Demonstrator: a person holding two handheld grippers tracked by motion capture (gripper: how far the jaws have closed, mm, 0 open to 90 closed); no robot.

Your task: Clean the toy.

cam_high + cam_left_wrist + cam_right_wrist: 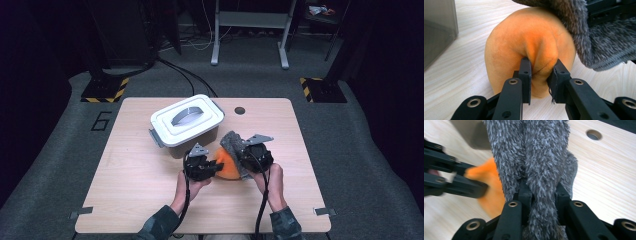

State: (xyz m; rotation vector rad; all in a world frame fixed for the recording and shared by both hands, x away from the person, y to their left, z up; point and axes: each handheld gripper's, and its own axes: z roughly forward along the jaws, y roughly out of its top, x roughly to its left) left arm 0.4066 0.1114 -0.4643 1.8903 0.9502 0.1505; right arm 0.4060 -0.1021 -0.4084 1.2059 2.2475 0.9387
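An orange plush pad (529, 47) lies on the wooden table near its middle, seen as an orange patch (227, 165) from the high view. My left gripper (541, 75) is shut on a pinched fold of the orange plush. A grey fuzzy cloth (536, 157) hangs over the orange plush's right side, and its edge drapes into the left gripper view (599, 42). My right gripper (541, 192) is shut on a bunched strip of that grey cloth (232, 141) and holds it a little above the table. In the high view the left gripper (214, 167) and right gripper (245, 159) sit close together.
A white lidded plastic box (186, 122) with grey latches stands just behind the grippers, its grey wall (437, 30) close on the left. A round hole (240, 110) sits in the tabletop (150, 190) at the back. Bare wood lies left, right and in front.
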